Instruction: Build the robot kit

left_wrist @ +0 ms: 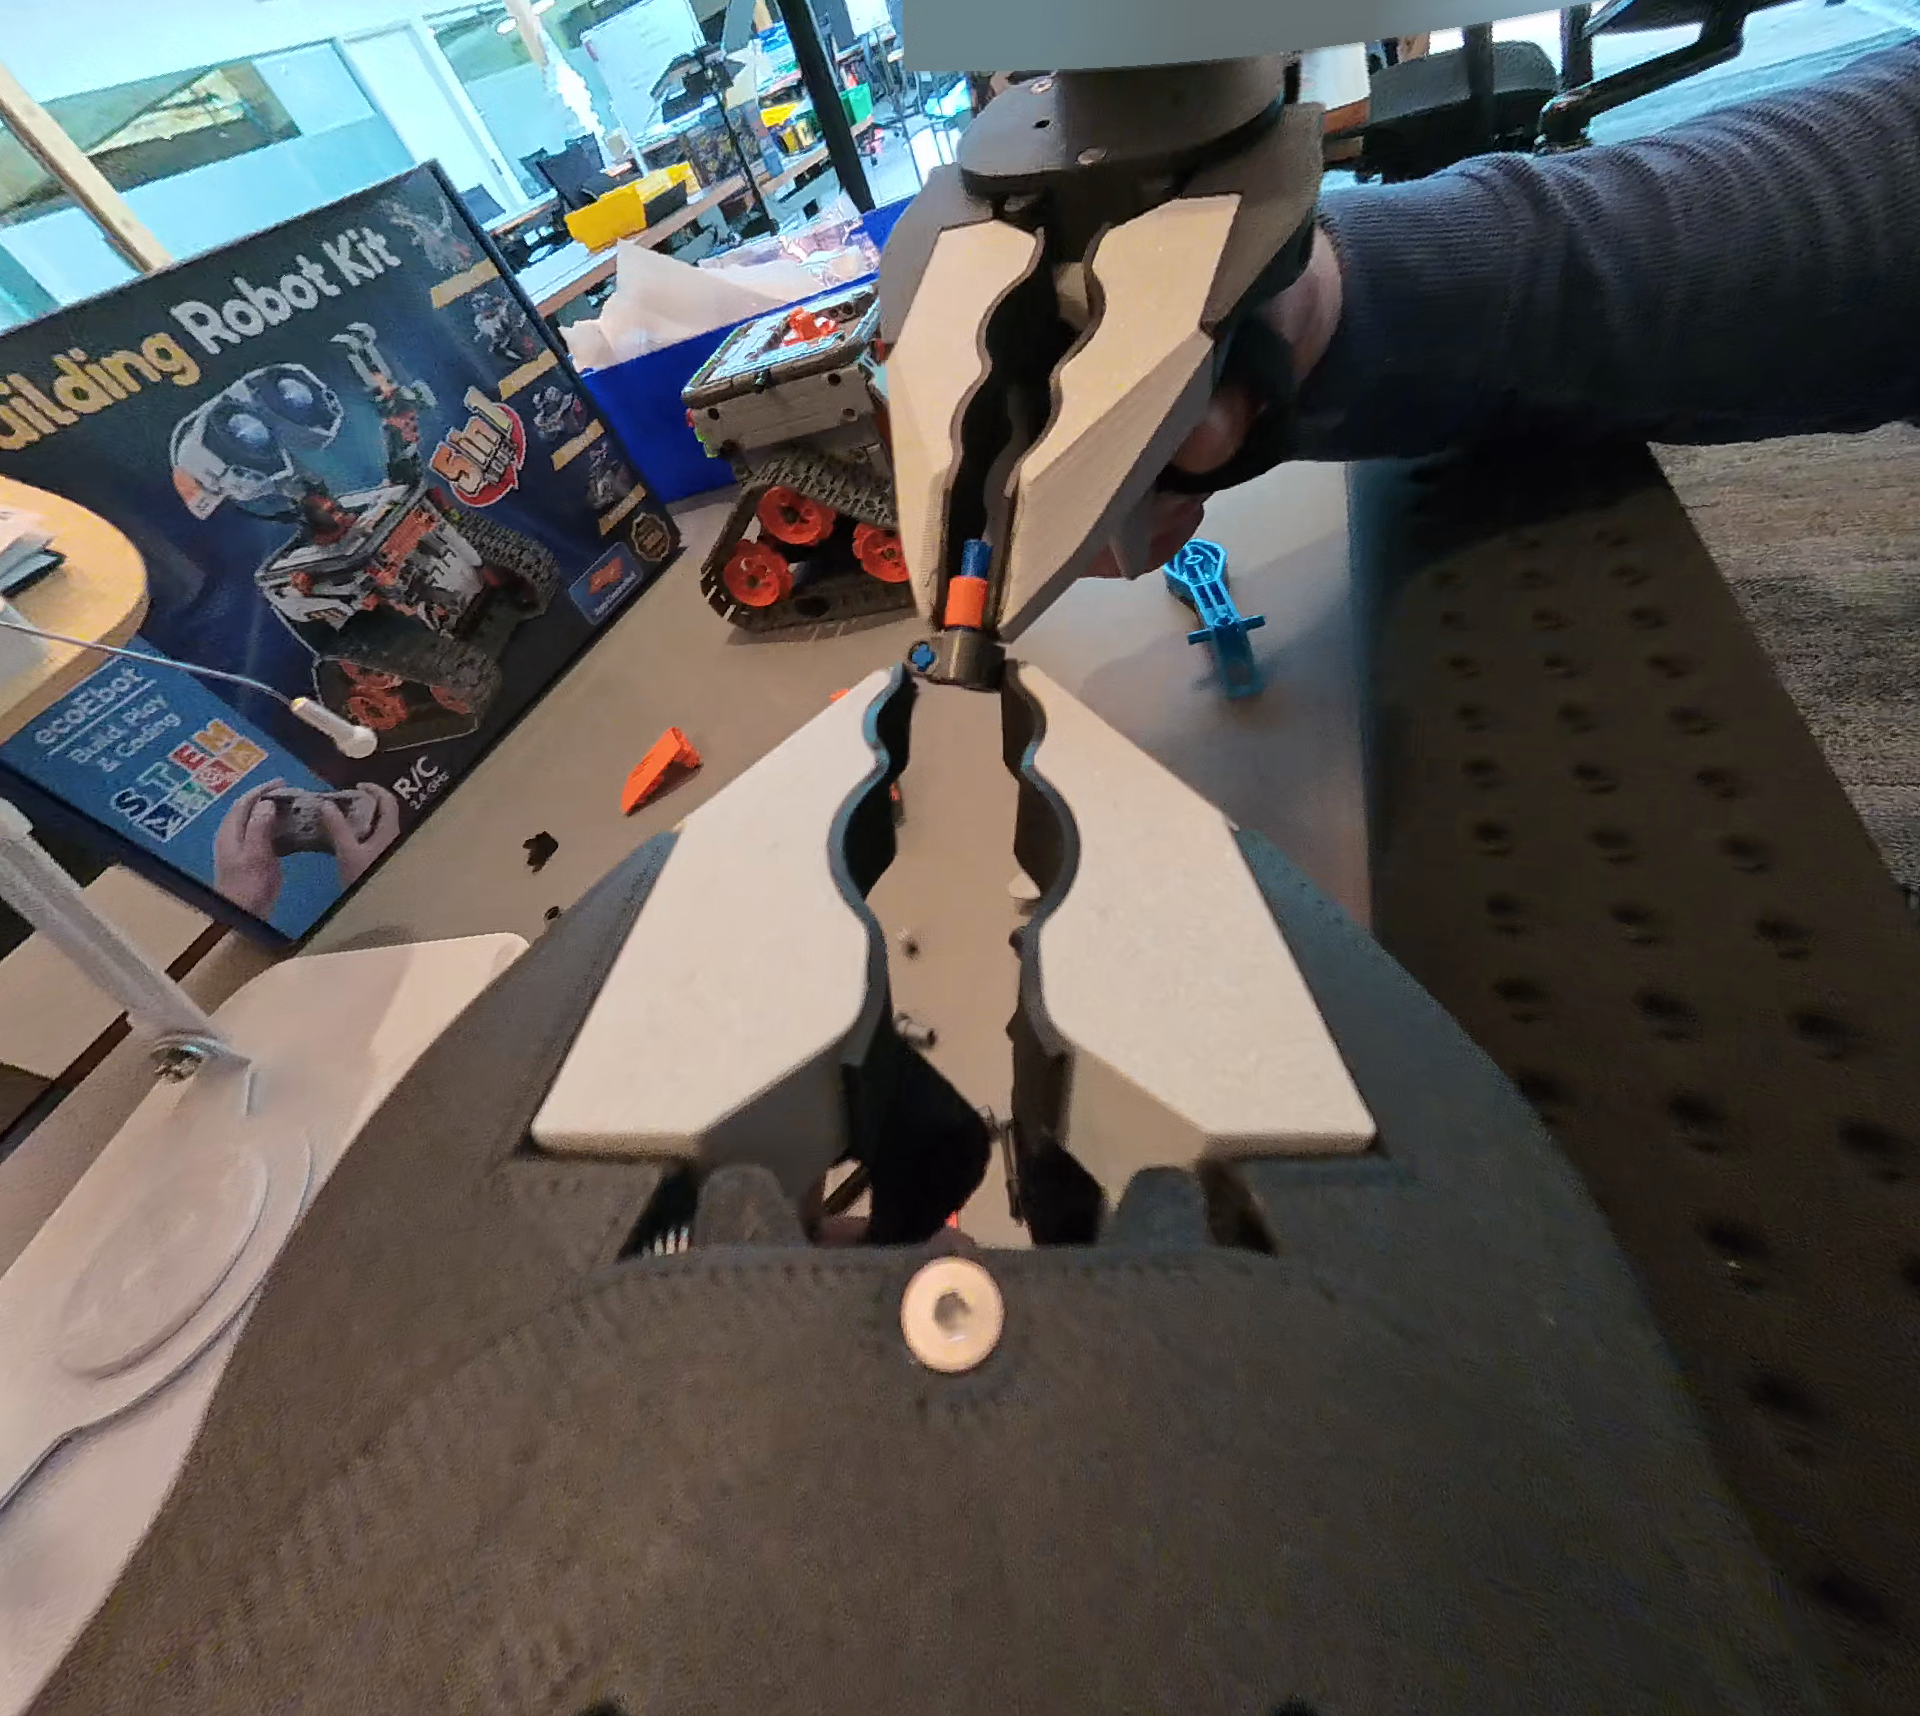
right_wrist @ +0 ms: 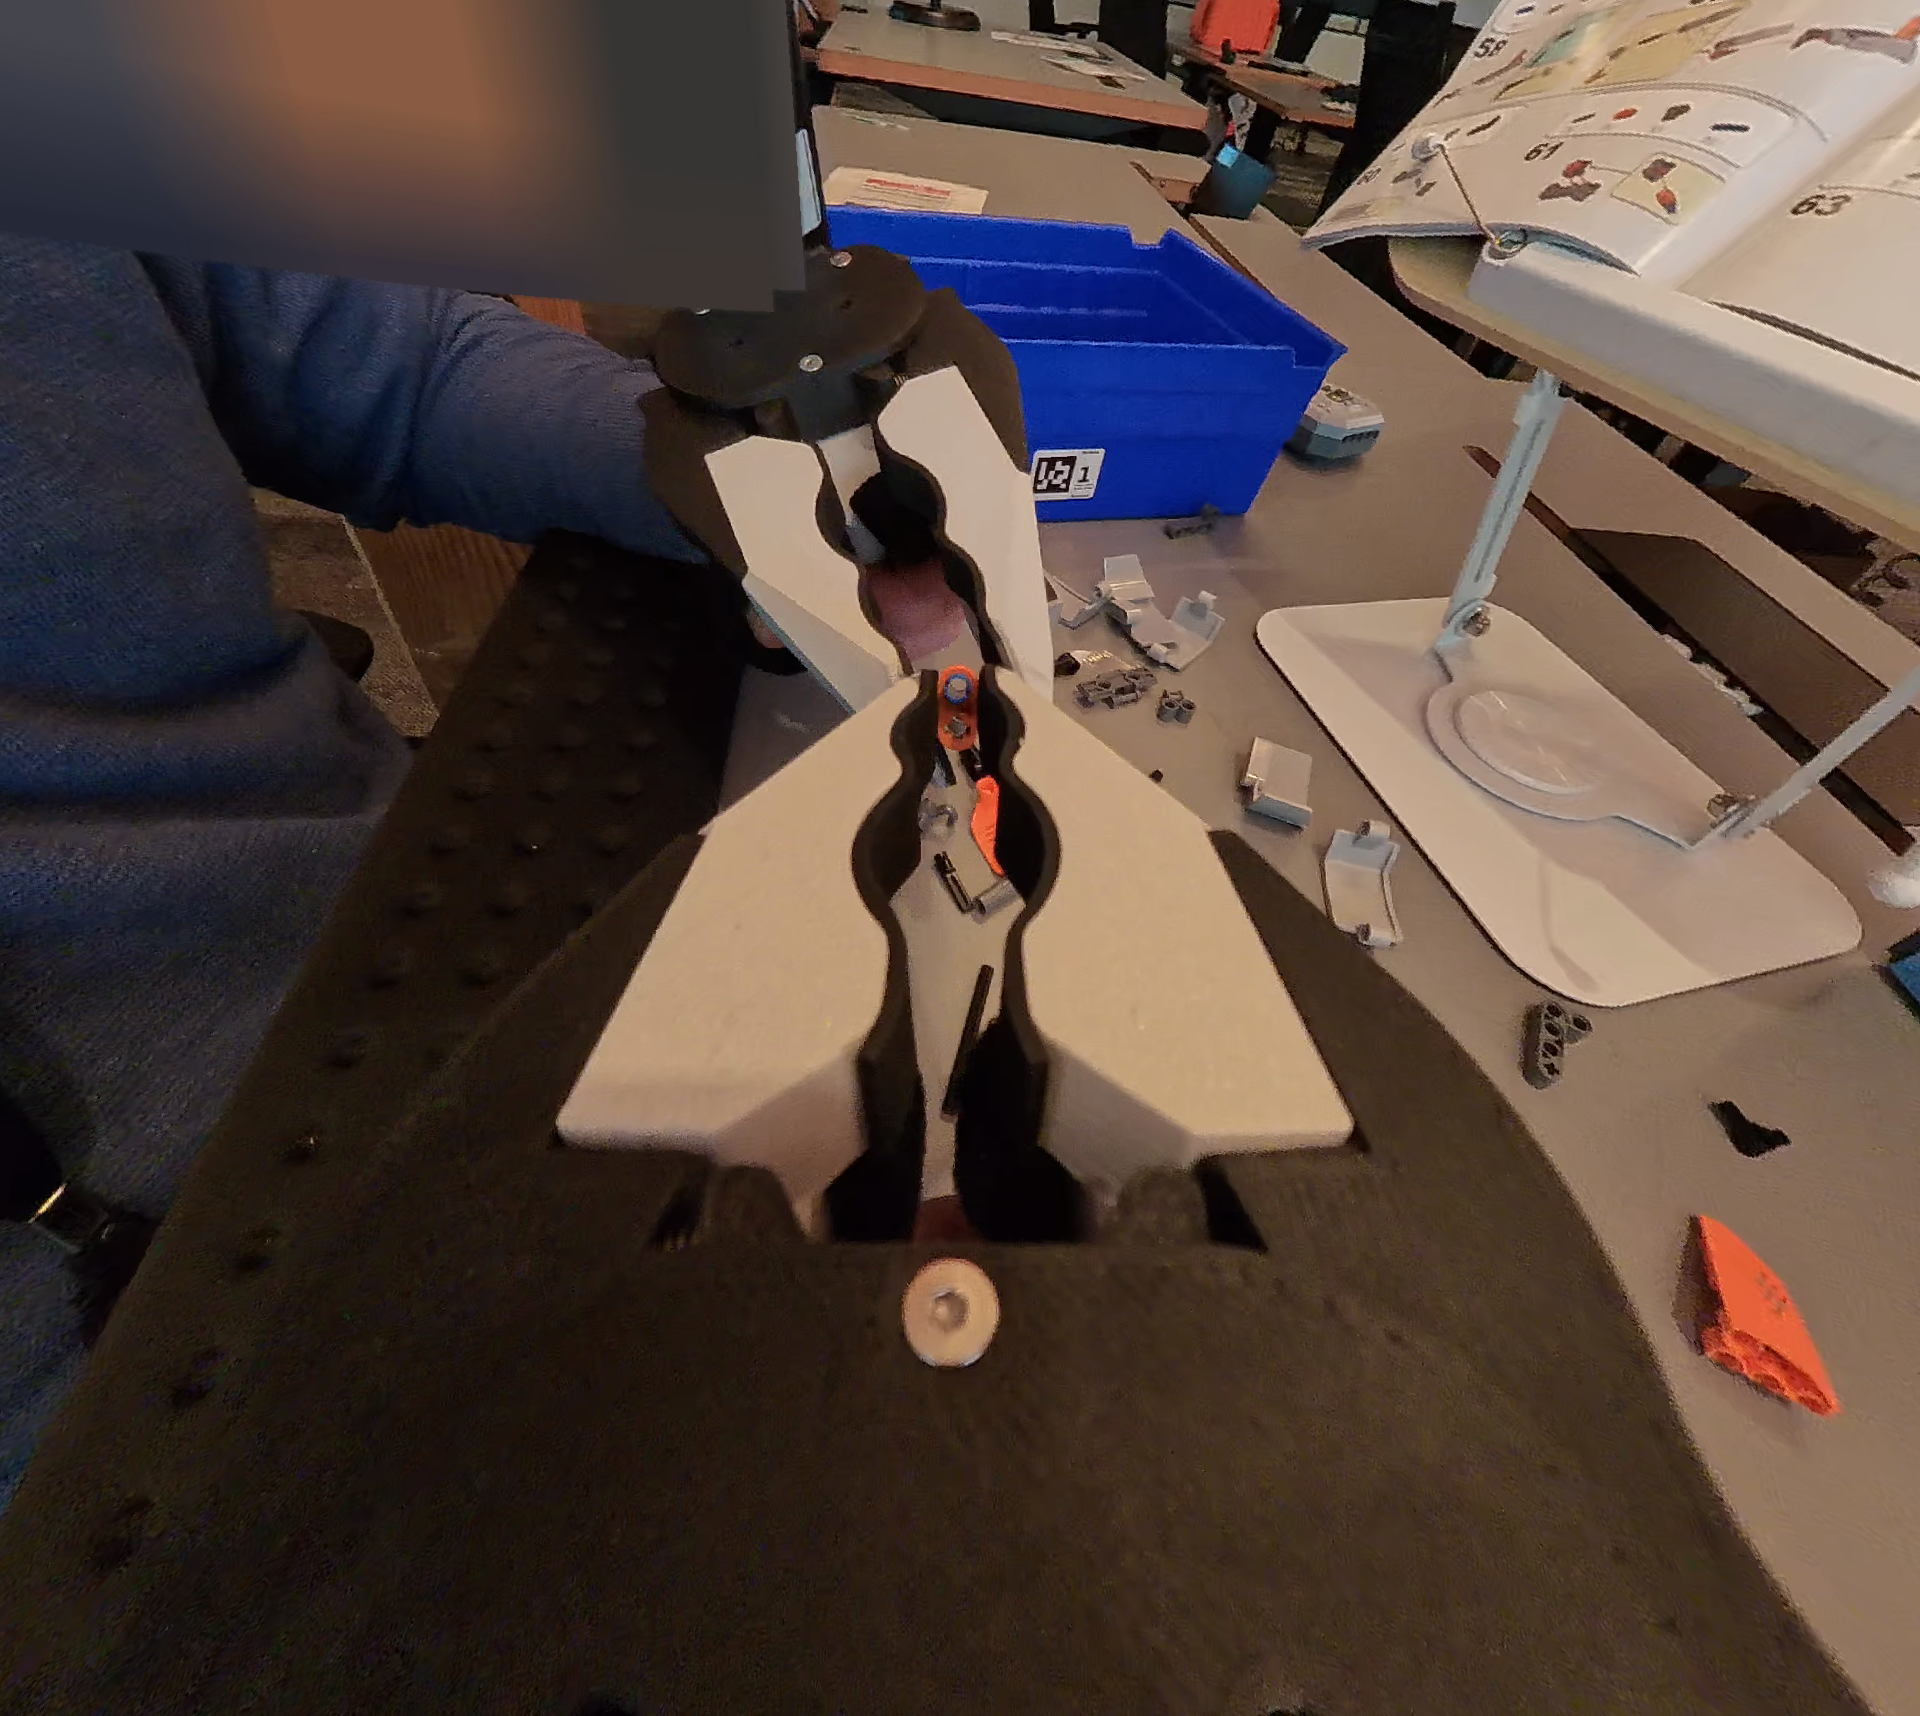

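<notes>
left gripper [left_wrist: 956,669]: fingertips pinch a small black connector [left_wrist: 961,656] with a blue cross-shaped end.
right gripper [right_wrist: 956,690]: tips pinch an orange piece [right_wrist: 954,710] with a blue pin, directly opposite the left tips, nearly touching.
table [left_wrist: 1143,710]: blue tool [left_wrist: 1221,617] right of the tips, tracked robot [left_wrist: 800,471] behind, orange wedge [left_wrist: 658,767] left.

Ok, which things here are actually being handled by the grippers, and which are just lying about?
In hand: left gripper shut on black connector; right gripper shut on orange-and-blue piece.

Lying about: tracked model, kit box, blue tool, blue bin, booklet, grey parts, orange panel.
</notes>
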The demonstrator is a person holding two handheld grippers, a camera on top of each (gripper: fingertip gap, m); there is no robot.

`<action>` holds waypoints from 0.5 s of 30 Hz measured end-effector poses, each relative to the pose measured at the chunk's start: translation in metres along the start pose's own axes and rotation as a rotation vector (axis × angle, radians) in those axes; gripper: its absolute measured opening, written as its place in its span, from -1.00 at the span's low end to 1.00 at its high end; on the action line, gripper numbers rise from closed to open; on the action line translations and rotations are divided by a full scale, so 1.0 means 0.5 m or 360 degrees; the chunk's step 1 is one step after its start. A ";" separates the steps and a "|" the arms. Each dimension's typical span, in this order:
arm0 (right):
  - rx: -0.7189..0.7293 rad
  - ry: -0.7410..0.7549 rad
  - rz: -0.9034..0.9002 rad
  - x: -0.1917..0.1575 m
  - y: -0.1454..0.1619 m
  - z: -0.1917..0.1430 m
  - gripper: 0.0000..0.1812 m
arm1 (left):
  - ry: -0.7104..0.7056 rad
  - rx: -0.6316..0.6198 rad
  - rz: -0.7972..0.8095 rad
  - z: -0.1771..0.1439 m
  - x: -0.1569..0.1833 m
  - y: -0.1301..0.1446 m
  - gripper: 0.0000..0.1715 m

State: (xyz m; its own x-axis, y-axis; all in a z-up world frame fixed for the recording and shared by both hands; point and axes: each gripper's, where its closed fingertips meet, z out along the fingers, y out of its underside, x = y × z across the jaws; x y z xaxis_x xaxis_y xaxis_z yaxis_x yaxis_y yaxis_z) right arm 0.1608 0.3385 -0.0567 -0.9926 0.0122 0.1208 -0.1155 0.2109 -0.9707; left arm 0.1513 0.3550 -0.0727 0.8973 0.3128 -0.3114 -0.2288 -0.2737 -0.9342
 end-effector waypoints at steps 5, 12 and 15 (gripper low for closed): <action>-0.0012 0.0011 0.0013 0.001 0.001 0.002 -0.94 | -0.0082 -0.0015 0.0149 -0.002 -0.006 0.003 -0.84; -0.0001 0.0105 -0.0012 0.017 -0.004 0.004 -0.93 | -0.0160 -0.0017 0.0218 -0.008 -0.022 0.003 -0.95; 0.0004 0.0107 -0.0011 0.019 -0.006 0.003 -0.93 | -0.0164 -0.0010 0.0210 -0.008 -0.023 0.002 -0.96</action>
State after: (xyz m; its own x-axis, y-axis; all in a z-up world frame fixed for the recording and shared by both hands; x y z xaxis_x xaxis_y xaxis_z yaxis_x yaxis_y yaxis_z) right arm 0.1517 0.3367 -0.0529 -0.9870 0.0766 0.1410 -0.1224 0.2088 -0.9703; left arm 0.1422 0.3474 -0.0691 0.8162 0.3652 -0.4478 -0.3393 -0.3243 -0.8830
